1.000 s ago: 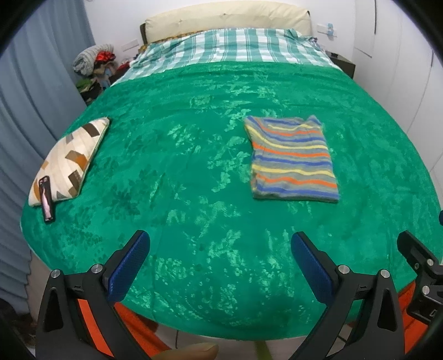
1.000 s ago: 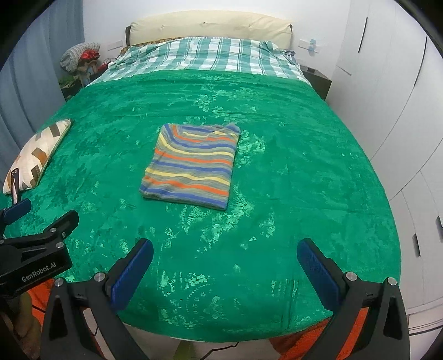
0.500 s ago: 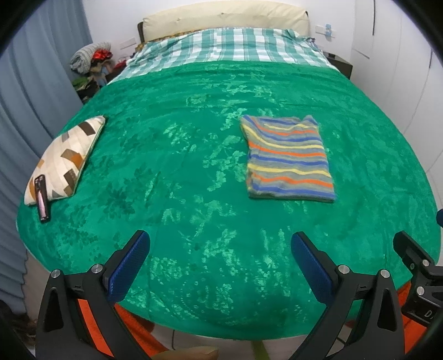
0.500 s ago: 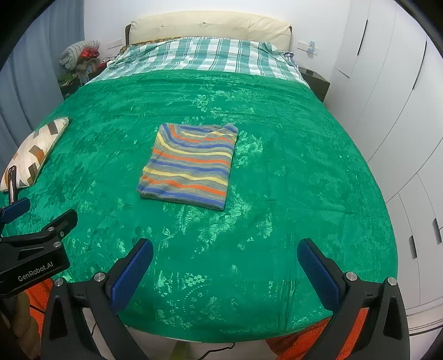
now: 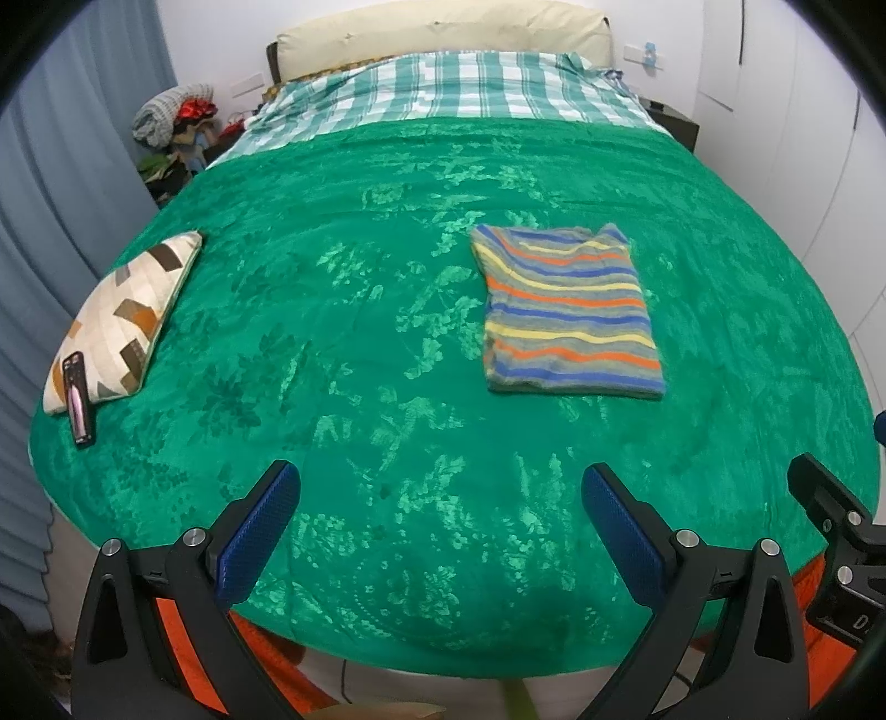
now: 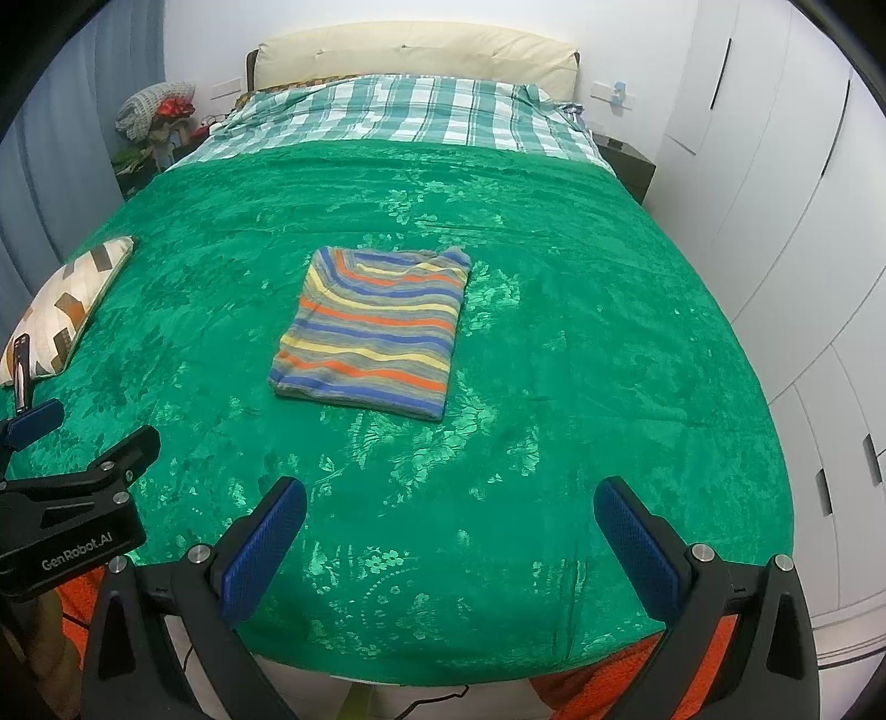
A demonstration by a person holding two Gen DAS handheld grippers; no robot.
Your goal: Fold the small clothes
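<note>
Both tools (image 5: 440, 501) (image 6: 449, 512) agape, folded shirt (image 6: 374, 328) beyond, pillow (image 5: 119, 318) leftward.

One folded garment of grey knit with blue, orange and yellow stripes (image 6: 372, 331) lies on one green floral velvet bedspread (image 6: 554, 343). There is one cream cushion with brown geometric patches (image 5: 123, 320) and one dark slim phone-like device (image 5: 77, 399) against it. One green-and-white checked sheet (image 6: 398, 113) and one cream padded headboard (image 6: 415, 54) show. Two black grippers with blue pads appear: left gripper (image 5: 440, 526), right gripper (image 6: 449, 540).
</note>
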